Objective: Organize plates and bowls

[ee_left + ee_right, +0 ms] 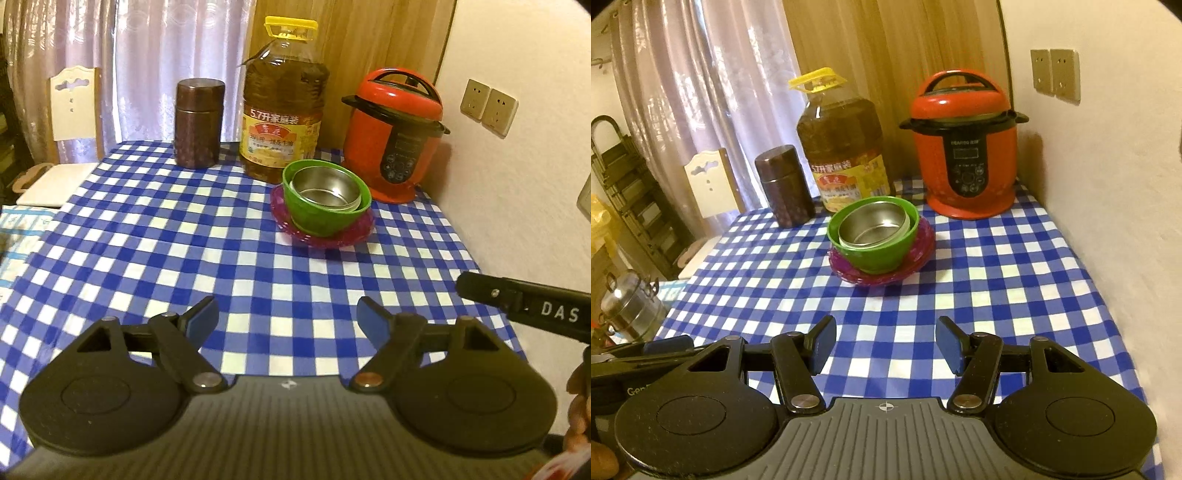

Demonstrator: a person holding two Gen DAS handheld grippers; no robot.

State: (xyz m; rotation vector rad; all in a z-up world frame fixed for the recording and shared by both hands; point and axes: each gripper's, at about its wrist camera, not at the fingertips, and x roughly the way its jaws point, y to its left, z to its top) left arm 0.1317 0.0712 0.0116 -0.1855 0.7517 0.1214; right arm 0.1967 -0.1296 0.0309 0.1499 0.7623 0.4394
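Observation:
A steel bowl [327,190] [874,224] sits nested inside a green bowl [314,218] [873,254], which stands on a pink plate [351,230] [919,243] toward the back of the checked table. My left gripper [288,317] hovers well short of the stack, open, with only tablecloth between its blue pads. My right gripper [886,345] is likewise open and empty, some way in front of the stack. The body of the right gripper shows at the right edge of the left wrist view, and the left one at the lower left of the right wrist view.
Behind the stack stand a brown canister [199,123] [785,184], a large oil bottle [284,103] [842,144] and a red pressure cooker [397,136] [964,147]. A wall [517,184] bounds the table on the right. A white chair [74,107] and a steel pot [631,306] are at left.

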